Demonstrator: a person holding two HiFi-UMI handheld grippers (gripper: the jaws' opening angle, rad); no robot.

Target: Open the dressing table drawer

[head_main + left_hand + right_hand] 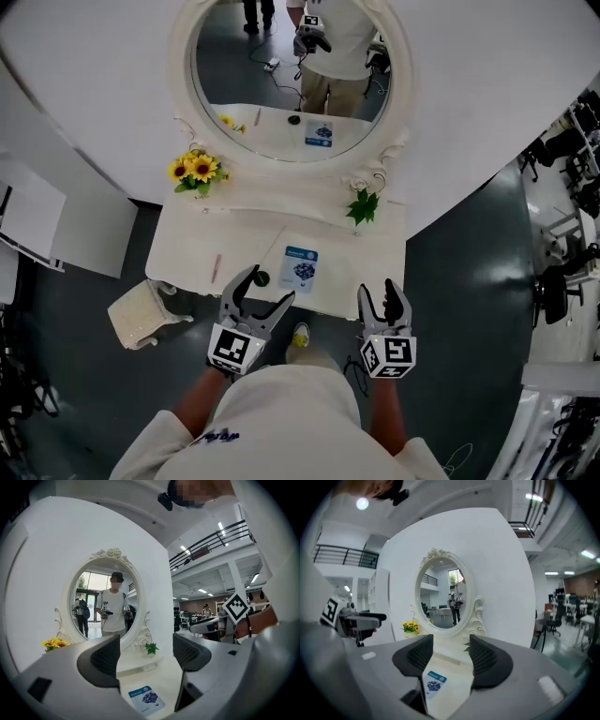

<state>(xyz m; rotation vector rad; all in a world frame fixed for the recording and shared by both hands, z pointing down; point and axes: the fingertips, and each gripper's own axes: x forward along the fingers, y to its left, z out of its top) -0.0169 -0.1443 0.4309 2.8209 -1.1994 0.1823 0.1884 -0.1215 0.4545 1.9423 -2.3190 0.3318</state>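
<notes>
The left gripper (pixel 267 287) and right gripper (pixel 380 294) hang open and empty above the white ornate wooden dressing table (pixel 187 246), its drawer apparently not yet touched.

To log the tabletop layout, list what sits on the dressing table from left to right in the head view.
Sunflower bunch → slim pink stick → small dark round object → blue-and-white packet → green leafy sprig
</notes>
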